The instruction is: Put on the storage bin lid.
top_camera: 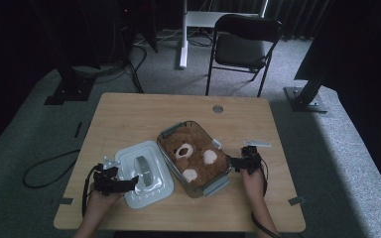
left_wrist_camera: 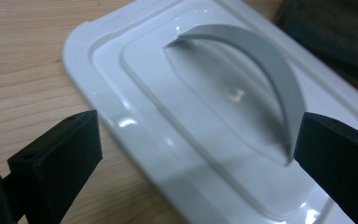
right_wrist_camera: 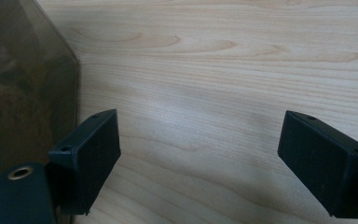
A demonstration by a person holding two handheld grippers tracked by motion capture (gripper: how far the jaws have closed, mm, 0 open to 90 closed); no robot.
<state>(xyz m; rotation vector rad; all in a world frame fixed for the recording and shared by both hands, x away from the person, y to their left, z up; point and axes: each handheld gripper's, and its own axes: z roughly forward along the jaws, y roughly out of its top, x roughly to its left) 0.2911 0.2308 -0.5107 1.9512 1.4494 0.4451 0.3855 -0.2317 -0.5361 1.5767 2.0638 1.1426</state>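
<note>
The wooden table (top_camera: 129,114) carries a clear box (top_camera: 194,157) near its middle, with a brown teddy bear (top_camera: 196,157) lying inside it. Just beside the box, at its 8 o'clock, a white lid (top_camera: 144,173) with a grey arched handle (left_wrist_camera: 261,60) lies flat on the wood. The left gripper (top_camera: 129,183) sits at the lid's 8 o'clock edge, its 2 jaws spread wide and holding nothing. The right gripper (top_camera: 232,162), at the box's 3 o'clock, is likewise wide open and empty.

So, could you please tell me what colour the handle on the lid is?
The handle is grey, on a white lid; the left gripper view shows it best.
</note>
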